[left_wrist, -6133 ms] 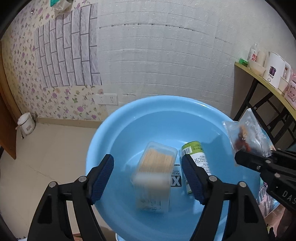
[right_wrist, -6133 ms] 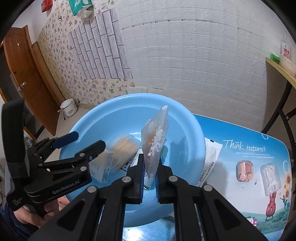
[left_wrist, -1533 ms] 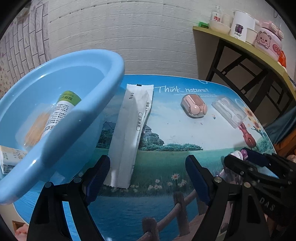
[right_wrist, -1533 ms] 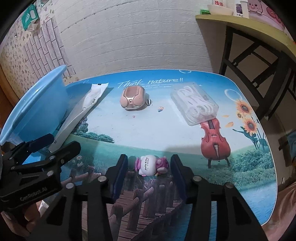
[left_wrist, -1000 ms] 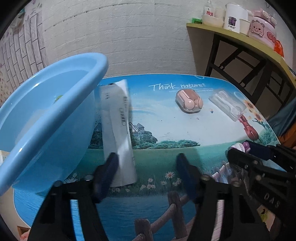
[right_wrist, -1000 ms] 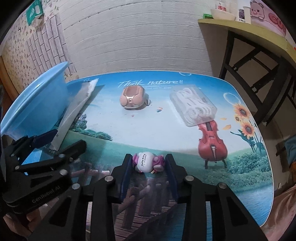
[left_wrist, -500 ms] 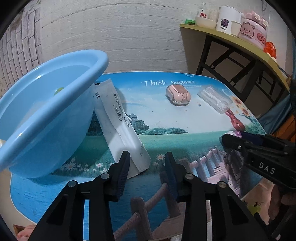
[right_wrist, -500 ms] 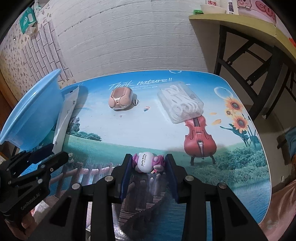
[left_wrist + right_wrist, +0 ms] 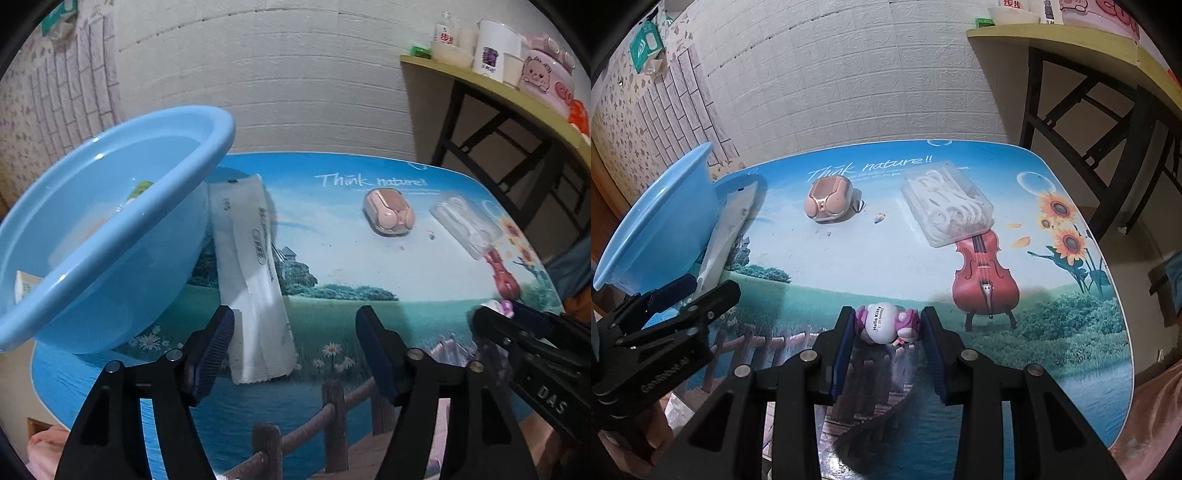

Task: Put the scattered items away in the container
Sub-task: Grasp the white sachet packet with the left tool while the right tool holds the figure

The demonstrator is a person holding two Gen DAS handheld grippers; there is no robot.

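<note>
the left hand-held gripper (image 9: 295,347) hangs over the near end of the white sachet (image 9: 255,280), and its jaws are opening: half a second ago they were nearly shut around that end, now they stand wide with the sachet's lower edge between them but neither pad pressing on it. the sachet lies flat on the desk (image 9: 369,266), its far end tucked against the blue basin (image 9: 110,221). it looks as if a pinch there failed or was let go, so the sachet is not yet lifted and that pick likely needs another try.

the right hand-held gripper (image 9: 888,332) has kept the same width for the last second, closed on the small hello kitty toy (image 9: 882,326), which sits between its pads close over the desk. whether the toy is clear of the desk i cannot tell.

still scattered on the desk: a pink case (image 9: 827,203) and a clear box (image 9: 947,208) of white cord, both well apart from the basin. the basin already holds a few things, a green-topped tube (image 9: 138,188) among them. my guess is the task is roughly half done.
</note>
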